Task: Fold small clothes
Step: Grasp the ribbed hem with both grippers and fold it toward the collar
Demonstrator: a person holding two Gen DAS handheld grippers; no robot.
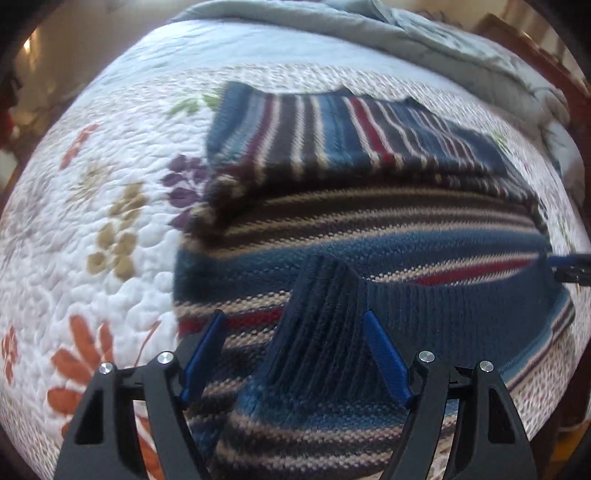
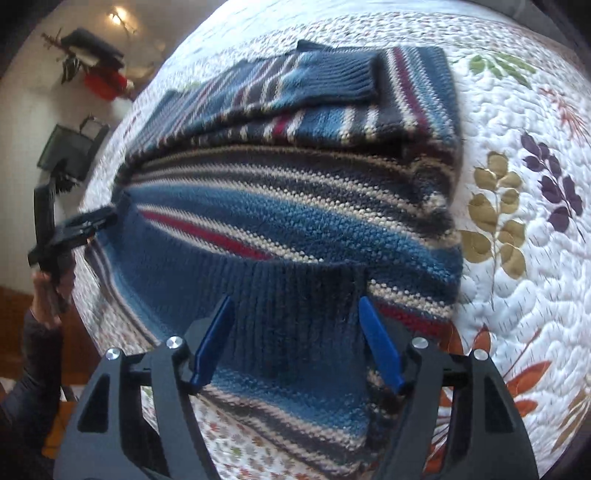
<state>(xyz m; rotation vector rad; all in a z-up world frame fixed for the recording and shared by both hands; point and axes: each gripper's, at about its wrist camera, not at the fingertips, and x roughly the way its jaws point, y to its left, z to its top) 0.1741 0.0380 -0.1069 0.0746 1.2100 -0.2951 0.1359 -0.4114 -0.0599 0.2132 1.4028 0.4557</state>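
A striped knitted sweater (image 1: 369, 221) in blue, cream, red and dark bands lies folded on the bed, its sleeves laid across the far part. My left gripper (image 1: 295, 317) hangs open just above the dark blue ribbed band (image 1: 325, 295), which rises in a bump between the fingers; the pads do not press on it. In the right wrist view the same sweater (image 2: 295, 206) fills the middle. My right gripper (image 2: 295, 301) is open over the ribbed band (image 2: 295, 317) near the sweater's right side. The left gripper (image 2: 85, 225) shows at the sweater's left edge, held by a hand (image 2: 44, 295).
A white quilt (image 1: 92, 221) with flower and leaf prints covers the bed (image 2: 517, 277). A crumpled grey blanket (image 1: 406, 33) lies at the far end. The quilt's edge (image 2: 110, 332) drops off to the left, with a dark screen (image 2: 70, 151) on the wall beyond.
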